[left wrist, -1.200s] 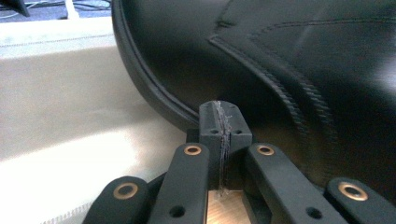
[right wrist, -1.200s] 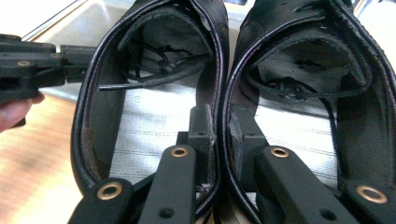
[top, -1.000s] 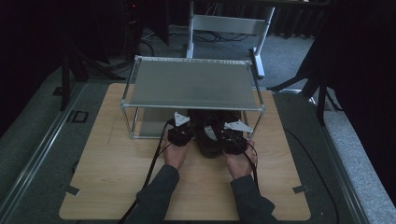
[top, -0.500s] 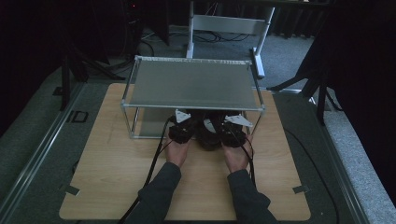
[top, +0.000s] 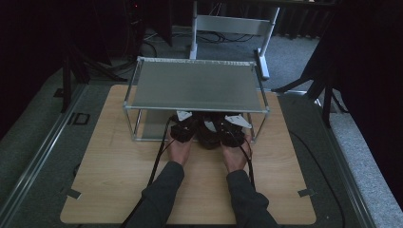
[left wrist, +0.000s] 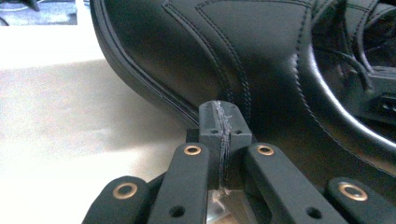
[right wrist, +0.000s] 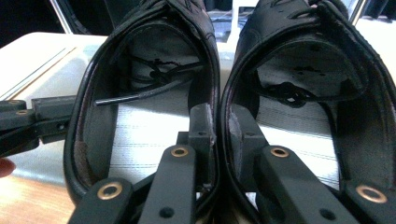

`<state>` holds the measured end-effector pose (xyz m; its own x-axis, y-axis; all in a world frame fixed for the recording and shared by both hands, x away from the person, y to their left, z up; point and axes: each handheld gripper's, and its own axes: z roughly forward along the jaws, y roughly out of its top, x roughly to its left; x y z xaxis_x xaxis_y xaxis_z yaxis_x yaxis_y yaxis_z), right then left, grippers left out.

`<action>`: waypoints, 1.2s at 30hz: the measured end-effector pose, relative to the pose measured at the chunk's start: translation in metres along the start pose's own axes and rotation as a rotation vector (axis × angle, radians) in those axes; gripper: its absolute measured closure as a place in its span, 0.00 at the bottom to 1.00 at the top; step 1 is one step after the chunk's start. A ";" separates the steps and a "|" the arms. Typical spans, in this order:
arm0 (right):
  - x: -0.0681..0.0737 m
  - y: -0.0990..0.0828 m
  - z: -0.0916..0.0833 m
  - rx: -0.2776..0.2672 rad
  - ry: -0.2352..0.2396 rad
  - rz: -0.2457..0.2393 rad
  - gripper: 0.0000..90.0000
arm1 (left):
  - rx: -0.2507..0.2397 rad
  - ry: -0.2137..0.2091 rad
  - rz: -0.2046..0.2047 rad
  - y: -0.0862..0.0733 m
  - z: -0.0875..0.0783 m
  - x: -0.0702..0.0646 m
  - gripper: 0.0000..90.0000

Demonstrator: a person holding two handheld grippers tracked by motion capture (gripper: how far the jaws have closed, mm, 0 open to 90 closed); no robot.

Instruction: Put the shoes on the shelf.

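Two black leather shoes (top: 207,136) stand side by side on the wooden table (top: 119,190), at the front edge of a low metal shelf (top: 195,85). In the right gripper view my right gripper (right wrist: 212,122) is shut on the two touching inner walls, with one jaw inside the left shoe (right wrist: 140,130) and one inside the right shoe (right wrist: 299,126). My left gripper (left wrist: 219,114) is shut with nothing held, its tip close against the black shoe's outer side (left wrist: 233,46). From above, the left gripper (top: 183,130) and right gripper (top: 233,133) sit just under the shelf's front rail.
The shelf's thin legs (top: 134,124) frame the opening ahead of the shoes. A white metal stand (top: 228,23) rises behind the table. Dark tripod legs stand at the left (top: 71,71) and right (top: 323,90). Cables trail back along both forearms.
Both hands, the right one more, have slid forward with the shoes, which now sit a little farther under the shelf's front edge. The jaws have stayed shut.
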<state>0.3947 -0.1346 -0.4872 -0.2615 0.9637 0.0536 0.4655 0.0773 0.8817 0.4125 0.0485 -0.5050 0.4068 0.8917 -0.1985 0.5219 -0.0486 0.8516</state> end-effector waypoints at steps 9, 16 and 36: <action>-0.006 -0.002 0.008 -0.011 -0.013 0.026 0.90 | -0.005 -0.016 0.021 -0.003 0.007 -0.011 1.00; -0.005 -0.002 0.012 -0.031 -0.026 0.035 0.90 | -0.009 -0.009 0.044 0.000 0.008 -0.010 1.00; -0.002 -0.003 0.026 -0.001 -0.051 0.042 0.90 | 0.023 0.005 0.064 -0.003 0.021 -0.009 1.00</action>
<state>0.4161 -0.1302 -0.5021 -0.1980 0.9779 0.0670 0.4740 0.0358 0.8798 0.4237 0.0312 -0.5158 0.4363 0.8886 -0.1415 0.5122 -0.1160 0.8510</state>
